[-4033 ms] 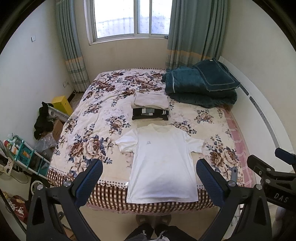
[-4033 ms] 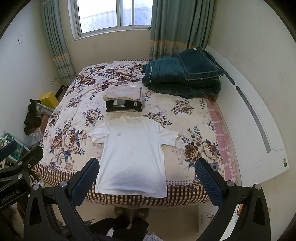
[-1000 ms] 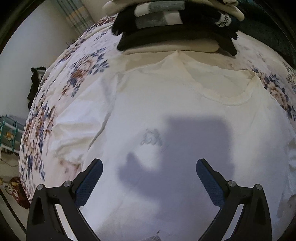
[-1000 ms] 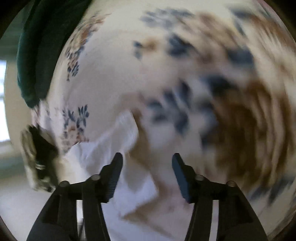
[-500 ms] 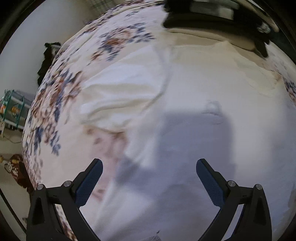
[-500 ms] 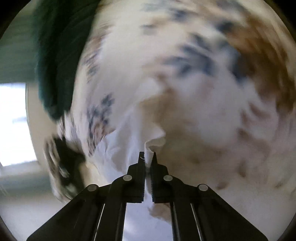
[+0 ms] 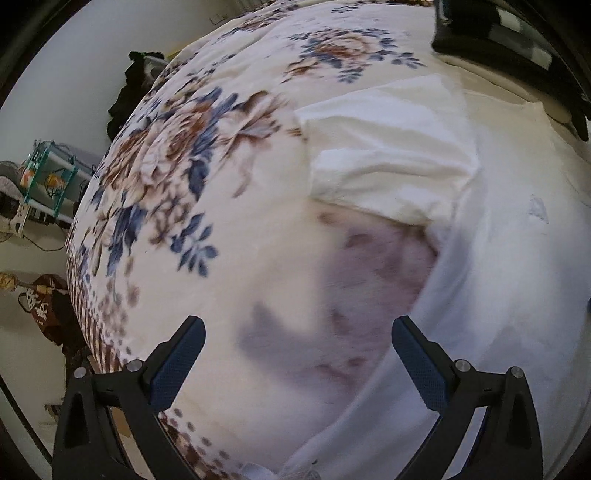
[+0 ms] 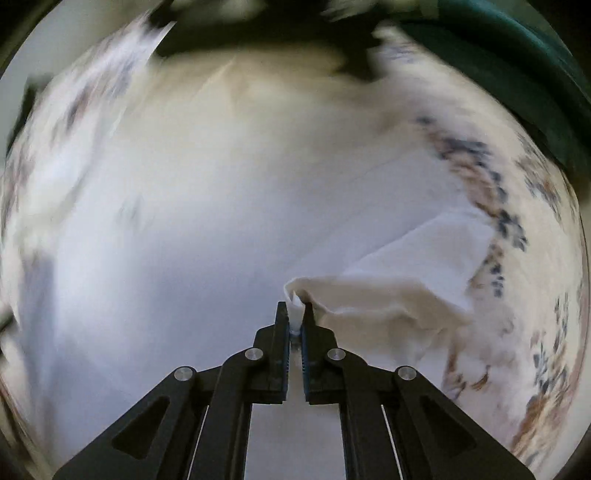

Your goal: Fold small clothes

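One sleeve [image 8: 388, 295] in right claw [image 8: 295, 314]

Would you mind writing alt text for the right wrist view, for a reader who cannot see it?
The right gripper pinches a bunched sleeve of a white T-shirt spread on a floral bedspread. The picture is motion-blurred, with a dark green blanket at upper right.

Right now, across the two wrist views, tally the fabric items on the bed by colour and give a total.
White: 1, the T-shirt, its sleeve pinched in the right gripper.
Floral: 1, the bedspread.
Dark green: 1, the blanket.
Black with stripes: 1, the folded stack; the pieces in it cannot be counted.
Total: 4
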{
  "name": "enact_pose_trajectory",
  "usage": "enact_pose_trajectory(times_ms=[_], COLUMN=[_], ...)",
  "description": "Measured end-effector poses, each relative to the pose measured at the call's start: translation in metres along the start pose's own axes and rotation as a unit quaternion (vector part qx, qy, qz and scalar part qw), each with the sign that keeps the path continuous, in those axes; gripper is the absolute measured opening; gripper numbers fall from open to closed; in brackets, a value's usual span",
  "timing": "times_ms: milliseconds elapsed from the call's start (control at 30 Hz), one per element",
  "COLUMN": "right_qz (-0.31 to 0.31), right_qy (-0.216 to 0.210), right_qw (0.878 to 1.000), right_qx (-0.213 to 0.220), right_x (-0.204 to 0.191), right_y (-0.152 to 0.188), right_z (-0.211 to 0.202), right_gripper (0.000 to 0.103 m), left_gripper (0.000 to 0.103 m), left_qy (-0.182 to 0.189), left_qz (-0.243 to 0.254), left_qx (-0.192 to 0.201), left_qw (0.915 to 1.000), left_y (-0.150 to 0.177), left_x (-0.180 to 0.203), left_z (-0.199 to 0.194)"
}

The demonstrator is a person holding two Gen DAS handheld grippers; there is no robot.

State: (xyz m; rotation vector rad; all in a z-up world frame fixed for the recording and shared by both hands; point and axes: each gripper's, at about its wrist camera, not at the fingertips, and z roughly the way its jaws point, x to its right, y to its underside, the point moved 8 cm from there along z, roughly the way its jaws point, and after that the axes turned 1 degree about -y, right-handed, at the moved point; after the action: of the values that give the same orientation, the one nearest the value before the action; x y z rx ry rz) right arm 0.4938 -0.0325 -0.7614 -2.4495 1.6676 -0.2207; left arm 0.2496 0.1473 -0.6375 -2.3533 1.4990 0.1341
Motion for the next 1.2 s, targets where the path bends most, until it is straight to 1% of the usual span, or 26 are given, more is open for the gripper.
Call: enact_pose_trajectory(times_ms=[33,67,100,167,200,233,267,333,400,500,533,567,600,633,700,733,833,867,900,933,967,1000,1033,1100,1133,1200], right_qz=[-0.010,-0.013,-0.005,0.054,0.117,0.162,0.222,0.353,0.441,0.480,0.486,0.488,0.481,0.469,0.450,0.442,0.416,0.407,0.395,0.379,0.362,0.355,0.357,0.371,0.378,0.391], right_qy=[-0.016,-0.038,-0.076,-0.120,-0.150,-0.164,-0.178,-0.193,-0.184,-0.161,-0.158,-0.156,-0.145,-0.128,-0.123,-0.126,-0.165,-0.184,-0.216,-0.257,-0.303,-0.331,-0.354,-0.365,-0.356,-0.320], right_qw=[1.000,0.999,0.997,0.990,0.981,0.972,0.958,0.915,0.879,0.862,0.860,0.859,0.865,0.874,0.884,0.887,0.893,0.893,0.892,0.889,0.882,0.874,0.864,0.854,0.854,0.862], right_qx=[-0.013,-0.023,-0.035,-0.045,-0.040,-0.034,-0.025,-0.005,0.002,-0.005,-0.004,0.003,0.011,0.012,0.030,0.035,0.050,0.051,0.049,0.035,0.009,-0.010,-0.018,0.008,0.022,0.036], right_x=[-0.010,-0.017,-0.023,-0.014,0.003,0.020,0.043,0.097,0.144,0.185,0.193,0.199,0.202,0.210,0.203,0.191,0.162,0.147,0.133,0.112,0.095,0.085,0.083,0.100,0.112,0.136], right_y=[0.012,0.024,0.036,0.051,0.059,0.061,0.064,0.074,0.084,0.089,0.088,0.085,0.083,0.077,0.061,0.053,0.020,0.003,-0.012,-0.037,-0.050,-0.060,-0.066,-0.068,-0.060,-0.035], right_z=[0.001,-0.002,-0.006,-0.016,-0.026,-0.029,-0.033,-0.037,-0.030,-0.010,-0.007,-0.006,-0.009,-0.011,-0.024,-0.032,-0.040,-0.038,-0.035,-0.027,-0.020,-0.016,-0.018,-0.036,-0.049,-0.065], right_gripper=[0.023,0.038,0.043,0.043,0.043,0.043,0.044,0.050,0.053,0.052,0.046,0.022,0.007,0.007,0.004,0.004,0.004,0.004,0.005,0.005,0.013,0.020,0.023,0.042,0.044,0.049], left_gripper=[0.103,0.103,0.103,0.103,0.103,0.103,0.103,0.103,0.103,0.103,0.103,0.103,0.103,0.103,0.103,0.103,0.103,0.103,0.103,0.103,0.103,0.103,0.103,0.103,0.103,0.103], left_qy=[0.002,0.004,0.006,0.011,0.013,0.015,0.017,0.018,0.018,0.018,0.017,0.017,0.016,0.016,0.016,0.016,0.014,0.014,0.014,0.015,0.015,0.016,0.018,0.023,0.027,0.031], left_qz=[-0.002,-0.004,-0.006,-0.009,-0.010,-0.011,-0.011,-0.009,-0.006,-0.005,-0.004,-0.002,-0.001,0.000,0.000,0.000,-0.002,-0.002,-0.001,-0.002,-0.003,-0.007,-0.010,-0.019,-0.023,-0.031], left_qx=[-0.001,-0.003,-0.004,-0.005,-0.004,-0.002,-0.001,0.003,0.004,0.004,0.006,0.008,0.009,0.011,0.009,0.007,0.003,0.003,0.003,0.003,0.004,0.006,0.007,0.008,0.006,0.000], left_qw=[1.0000,1.0000,1.0000,0.9999,0.9999,0.9998,0.9998,0.9998,0.9998,0.9998,0.9998,0.9998,0.9998,0.9998,0.9998,0.9999,0.9999,0.9999,0.9999,0.9999,0.9999,0.9998,0.9998,0.9995,0.9993,0.9990], left_y=[0.000,0.000,0.000,-0.001,-0.001,-0.003,-0.003,-0.005,-0.007,-0.010,-0.012,-0.013,-0.014,-0.015,-0.016,-0.015,-0.016,-0.017,-0.017,-0.017,-0.017,-0.019,-0.020,-0.023,-0.023,-0.025], left_x=[-0.003,-0.005,-0.007,-0.008,-0.008,-0.009,-0.009,-0.008,-0.007,-0.006,-0.006,-0.006,-0.006,-0.007,-0.007,-0.008,-0.010,-0.010,-0.010,-0.011,-0.011,-0.012,-0.015,-0.019,-0.021,-0.024], left_z=[0.001,0.002,0.003,0.004,0.004,0.003,0.003,0.003,0.005,0.008,0.008,0.009,0.008,0.008,0.010,0.011,0.014,0.014,0.014,0.014,0.014,0.014,0.013,0.013,0.014,0.017])
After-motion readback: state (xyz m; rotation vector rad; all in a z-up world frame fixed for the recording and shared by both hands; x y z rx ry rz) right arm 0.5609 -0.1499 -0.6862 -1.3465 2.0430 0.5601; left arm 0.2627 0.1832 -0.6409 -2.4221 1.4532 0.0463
